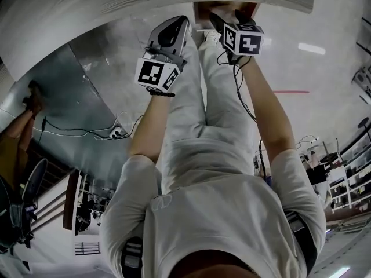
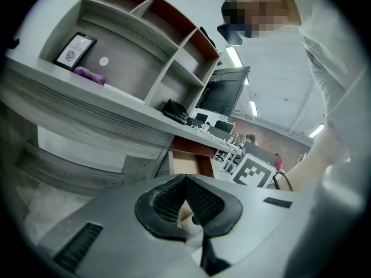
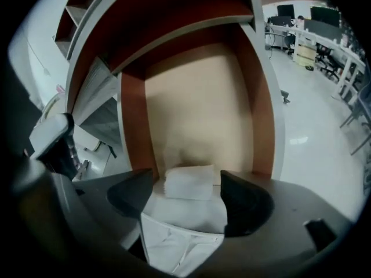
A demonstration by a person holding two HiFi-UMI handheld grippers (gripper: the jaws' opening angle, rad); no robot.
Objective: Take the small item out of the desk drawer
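Note:
The desk drawer (image 3: pixel 197 109) stands pulled out, with red-brown sides and a pale bottom. A small white folded item (image 3: pixel 188 182) lies at its near end. My right gripper (image 3: pixel 186 181) points steeply down over it, open, one jaw on each side of the item and no pad touching it. In the head view the right gripper (image 1: pixel 223 25) reaches into the drawer (image 1: pixel 223 9). My left gripper (image 1: pixel 177 28) hangs beside it, left of the drawer. In its own view the left gripper (image 2: pixel 185 181) has its ribbed pads meeting at the tips, with nothing between them.
The grey wooden desk (image 2: pixel 87 106) carries a shelf unit (image 2: pixel 174 57) with a framed picture (image 2: pixel 75 50) and a purple object (image 2: pixel 90 74). My white trousers (image 1: pixel 197 126) are below the drawer. Cables and a power strip (image 1: pixel 116 133) lie on the floor at left. Other desks and chairs (image 3: pixel 316 45) stand beyond.

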